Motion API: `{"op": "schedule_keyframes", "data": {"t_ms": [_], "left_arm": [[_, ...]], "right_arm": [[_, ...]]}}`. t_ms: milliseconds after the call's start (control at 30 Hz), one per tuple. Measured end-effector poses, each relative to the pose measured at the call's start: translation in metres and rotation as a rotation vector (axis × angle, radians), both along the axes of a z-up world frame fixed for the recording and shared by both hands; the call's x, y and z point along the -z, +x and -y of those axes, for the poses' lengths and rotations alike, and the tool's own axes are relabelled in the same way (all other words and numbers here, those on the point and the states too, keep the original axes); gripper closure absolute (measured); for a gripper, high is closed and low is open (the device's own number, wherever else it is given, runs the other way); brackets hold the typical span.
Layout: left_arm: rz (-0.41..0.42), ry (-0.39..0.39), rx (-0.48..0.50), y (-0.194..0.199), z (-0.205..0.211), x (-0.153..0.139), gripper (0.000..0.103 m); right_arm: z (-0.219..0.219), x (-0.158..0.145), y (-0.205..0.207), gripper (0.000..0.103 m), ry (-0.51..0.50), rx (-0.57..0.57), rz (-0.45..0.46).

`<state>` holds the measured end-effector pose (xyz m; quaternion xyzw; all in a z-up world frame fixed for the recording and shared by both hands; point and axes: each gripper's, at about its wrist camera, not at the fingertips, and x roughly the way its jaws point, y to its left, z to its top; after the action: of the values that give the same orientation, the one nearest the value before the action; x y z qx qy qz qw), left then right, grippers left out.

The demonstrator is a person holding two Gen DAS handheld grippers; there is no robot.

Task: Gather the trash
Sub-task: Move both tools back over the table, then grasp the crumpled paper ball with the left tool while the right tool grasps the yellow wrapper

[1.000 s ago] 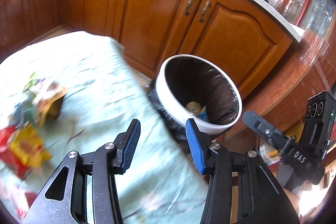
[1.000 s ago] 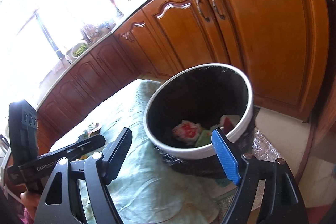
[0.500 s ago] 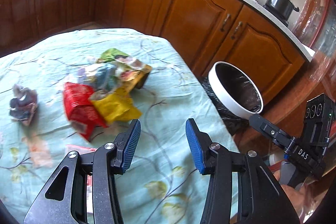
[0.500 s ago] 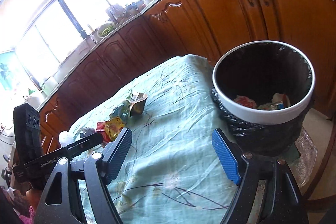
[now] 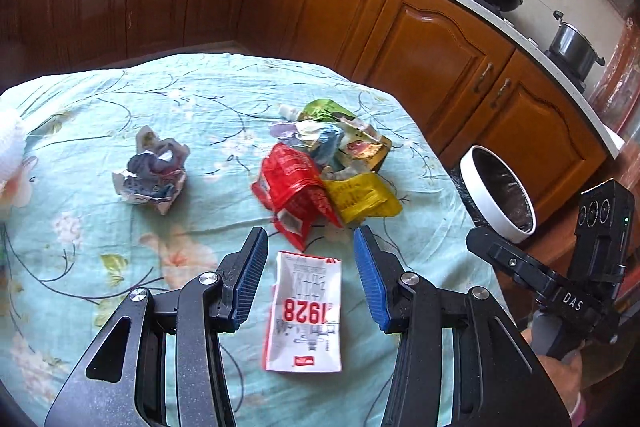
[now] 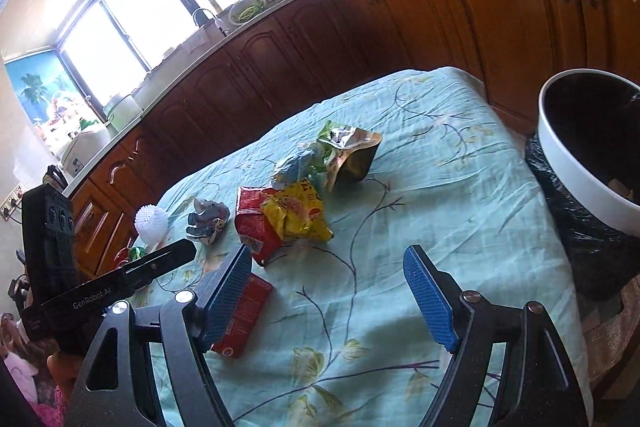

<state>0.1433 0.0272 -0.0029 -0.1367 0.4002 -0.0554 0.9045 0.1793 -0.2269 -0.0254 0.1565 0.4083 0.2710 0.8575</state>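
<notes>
**Spotter:** Give me a count on the trash.

**Operator:** On the floral tablecloth (image 5: pixel 200 99) I count one white carton marked 1928 (image 5: pixel 306 311), one red snack bag (image 5: pixel 294 187), one yellow wrapper (image 5: pixel 360 197), one crumpled purple wrapper (image 5: pixel 154 171) off on its own, and a heap of pouches (image 5: pixel 340 135) behind the red and yellow ones. I can't separate that heap into a number. One white mesh ball (image 6: pixel 151 223) shows in the right view.

**Spotter:** Bins?

**Operator:** One white trash bin (image 5: pixel 498 193) with a black liner, just past the table's edge, by the cabinets (image 5: pixel 432 39).

**Spotter:** And your grippers?

**Operator:** Left gripper (image 5: pixel 311 277) has its jaws apart with nothing pinched; the carton lies on the cloth in line with the gap. Right gripper (image 6: pixel 328 297) stands wide apart, empty, over bare cloth.

**Spotter:** What's changed?

**Operator:** A second ago both cameras were filled by the bin. Now I've swung both across to the table, the bin sits at the right edge of each view, and the carton has come into frame.
</notes>
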Motion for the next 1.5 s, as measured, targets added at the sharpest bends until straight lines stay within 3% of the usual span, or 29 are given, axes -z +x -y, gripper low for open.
{"op": "schedule_keyframes", "data": {"t_ms": [267,433,567,700,767,800,900,1133,1500], "left_arm": [[0.005,0.039,-0.08,0.007,-0.043,-0.001,0.058],[-0.008,0.09,-0.12,0.02,-0.065,0.005,0.049],[-0.05,0.145,-0.121,0.044,-0.076,0.022,0.046],[-0.1,0.145,-0.129,0.061,-0.086,0.04,0.046],[-0.119,0.132,-0.131,0.066,-0.089,0.047,0.047],[-0.125,0.123,-0.127,0.067,-0.09,0.05,0.048],[-0.141,0.12,-0.12,0.068,-0.088,0.057,0.066],[-0.102,0.112,-0.117,0.056,-0.084,0.047,0.079],[0.015,0.037,-0.016,0.026,-0.042,-0.007,0.081]], "right_arm": [[-0.03,0.002,0.016,0.023,0.006,-0.034,0.008],[-0.046,0.015,0.032,0.023,-0.016,-0.061,-0.023],[-0.055,0.023,0.042,0.023,-0.015,-0.075,-0.048],[-0.066,0.027,0.048,0.024,-0.024,-0.095,-0.052],[-0.066,0.029,0.049,0.028,-0.035,-0.099,-0.05],[-0.067,0.03,0.049,0.036,-0.039,-0.1,-0.053],[-0.069,0.034,0.051,0.065,-0.057,-0.097,-0.063],[-0.061,0.03,0.042,0.084,-0.061,-0.101,-0.036],[-0.013,0.004,0.018,0.088,-0.015,-0.05,0.021]]}}
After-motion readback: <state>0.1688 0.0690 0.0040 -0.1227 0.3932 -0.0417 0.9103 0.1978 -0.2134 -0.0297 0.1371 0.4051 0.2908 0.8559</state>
